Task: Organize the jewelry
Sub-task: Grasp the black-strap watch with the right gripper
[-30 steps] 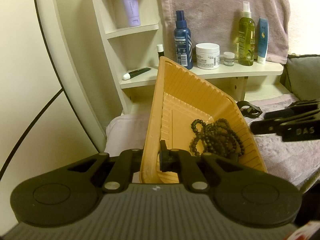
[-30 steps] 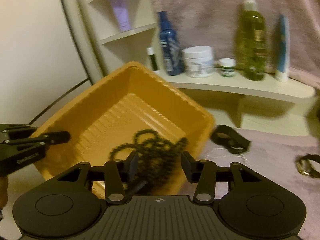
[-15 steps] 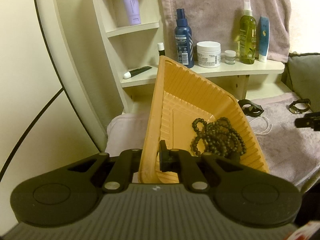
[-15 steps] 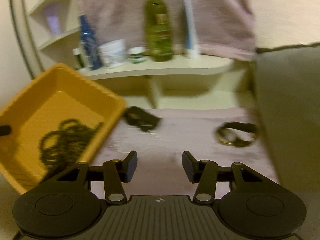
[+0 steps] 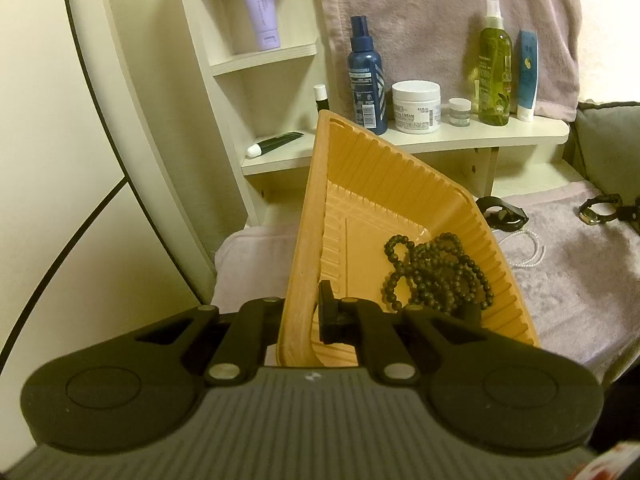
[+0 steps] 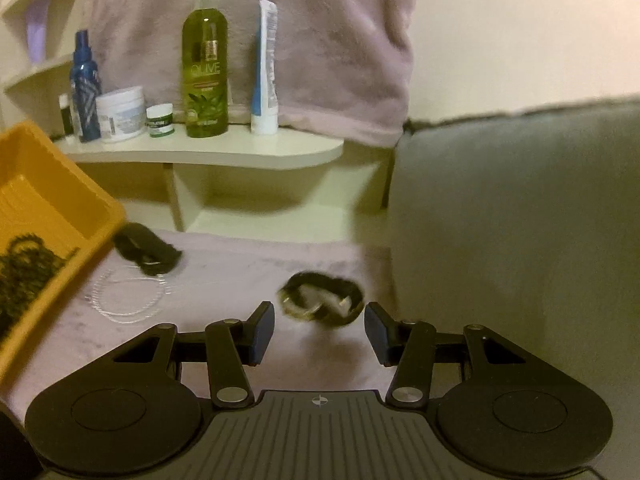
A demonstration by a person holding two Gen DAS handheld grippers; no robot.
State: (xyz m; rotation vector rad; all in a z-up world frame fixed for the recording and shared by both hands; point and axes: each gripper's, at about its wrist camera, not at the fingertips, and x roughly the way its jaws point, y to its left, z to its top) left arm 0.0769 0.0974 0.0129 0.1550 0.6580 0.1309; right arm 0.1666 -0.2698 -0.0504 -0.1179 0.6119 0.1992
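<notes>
My left gripper (image 5: 308, 316) is shut on the near rim of an orange tray (image 5: 360, 184) and holds it tilted. A dark bead necklace (image 5: 436, 272) lies in the tray; it also shows in the right wrist view (image 6: 24, 260). My right gripper (image 6: 320, 332) is open and empty, just short of a gold watch with a dark strap (image 6: 320, 304) on the lilac towel (image 6: 224, 320). The watch also shows in the left wrist view (image 5: 600, 210). A black band (image 6: 144, 250) and a clear bead necklace (image 6: 124, 300) lie on the towel beside the tray (image 6: 48, 208).
A cream shelf (image 6: 208, 152) behind holds a blue spray bottle (image 5: 365, 76), a white jar (image 5: 416, 106), a green olive bottle (image 6: 205, 68) and a tube (image 6: 265, 72). A grey cushion (image 6: 520, 220) stands on the right. A lilac cloth (image 5: 440, 12) hangs at the back.
My right gripper has moved right, away from the tray, and come down close to the gold watch with its jaws wider apart. The left gripper and tray have stayed put.
</notes>
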